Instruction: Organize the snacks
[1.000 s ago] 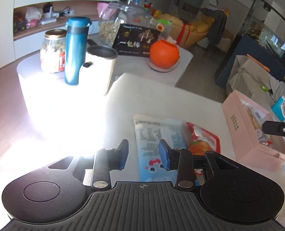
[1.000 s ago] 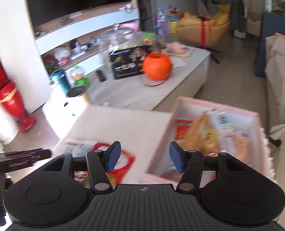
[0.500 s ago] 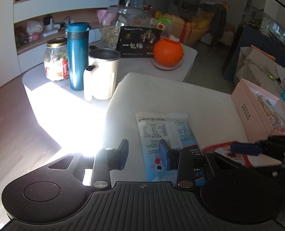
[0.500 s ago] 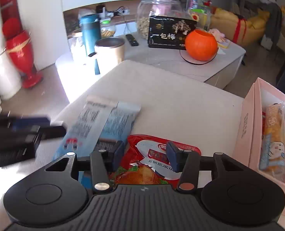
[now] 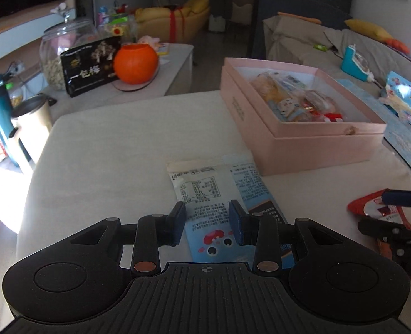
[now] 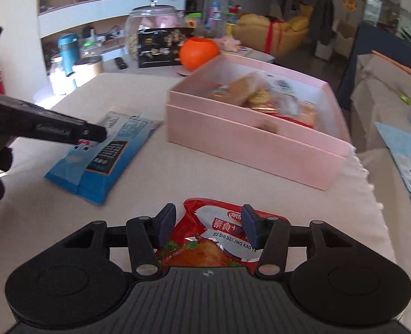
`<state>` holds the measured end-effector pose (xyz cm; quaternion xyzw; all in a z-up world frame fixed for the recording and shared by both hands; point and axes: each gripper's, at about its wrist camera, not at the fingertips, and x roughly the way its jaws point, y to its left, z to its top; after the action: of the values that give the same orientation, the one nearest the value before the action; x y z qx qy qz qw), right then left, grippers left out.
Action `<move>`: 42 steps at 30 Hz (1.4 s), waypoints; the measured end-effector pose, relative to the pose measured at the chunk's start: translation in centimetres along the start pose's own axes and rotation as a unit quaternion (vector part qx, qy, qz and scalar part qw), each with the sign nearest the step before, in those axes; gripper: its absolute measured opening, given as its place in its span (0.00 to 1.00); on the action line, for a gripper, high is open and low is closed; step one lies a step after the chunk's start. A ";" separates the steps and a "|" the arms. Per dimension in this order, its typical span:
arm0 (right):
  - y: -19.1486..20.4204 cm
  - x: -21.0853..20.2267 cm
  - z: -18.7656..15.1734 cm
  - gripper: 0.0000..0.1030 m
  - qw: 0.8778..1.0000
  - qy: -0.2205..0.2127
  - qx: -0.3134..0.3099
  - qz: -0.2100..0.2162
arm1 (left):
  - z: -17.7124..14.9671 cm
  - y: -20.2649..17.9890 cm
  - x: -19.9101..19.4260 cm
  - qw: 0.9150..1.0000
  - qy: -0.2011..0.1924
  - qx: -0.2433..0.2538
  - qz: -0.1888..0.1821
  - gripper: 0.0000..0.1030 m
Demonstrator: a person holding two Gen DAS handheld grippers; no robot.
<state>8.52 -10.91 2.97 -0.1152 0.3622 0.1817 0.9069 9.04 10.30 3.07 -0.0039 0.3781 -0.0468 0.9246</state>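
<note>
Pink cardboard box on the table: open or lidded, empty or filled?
Open and filled: the pink cardboard box has no lid on top, and wrapped snacks show inside.

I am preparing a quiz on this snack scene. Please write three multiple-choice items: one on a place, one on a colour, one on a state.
1. Where does the blue snack packet lie?
A. inside the pink box
B. on the white table, before the left tongs
C. on the sofa

2. What colour is the packet before the right tongs?
A. red
B. green
C. yellow

3. In what state is the pink box?
A. closed with a lid
B. open and empty
C. open, with snacks inside

Answers: 1 B, it lies flat on the table between the tips of the left tongs. 2 A, the red packet shows there. 3 C, wrapped snacks show inside it.
</note>
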 end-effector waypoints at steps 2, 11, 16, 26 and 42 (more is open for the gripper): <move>-1.3 -0.2 -0.5 0.55 1.000 0.003 0.015 -0.023 | -0.3 -1.9 -0.2 1.000 0.001 0.025 0.004 0.37; -4.5 -2.4 -3.2 0.64 0.988 -0.046 0.128 -0.073 | -0.4 -3.8 -0.3 0.998 0.004 0.056 0.015 0.37; -4.8 -1.7 -4.1 0.71 0.983 -0.033 0.169 -0.066 | -0.1 -3.8 0.0 0.998 0.007 0.055 0.019 0.37; -2.3 -1.4 -3.6 0.74 0.993 -0.012 0.111 0.039 | -0.4 -2.6 -0.3 0.997 0.006 0.073 0.011 0.42; -5.0 -1.7 -4.9 0.74 0.987 -0.044 0.147 -0.051 | 0.7 -6.1 -2.3 0.998 -0.008 0.058 -0.007 0.42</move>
<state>6.41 -17.56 1.04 0.0094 0.3385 0.0845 0.9371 7.44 4.39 5.45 0.0466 0.3677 -0.0755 0.9257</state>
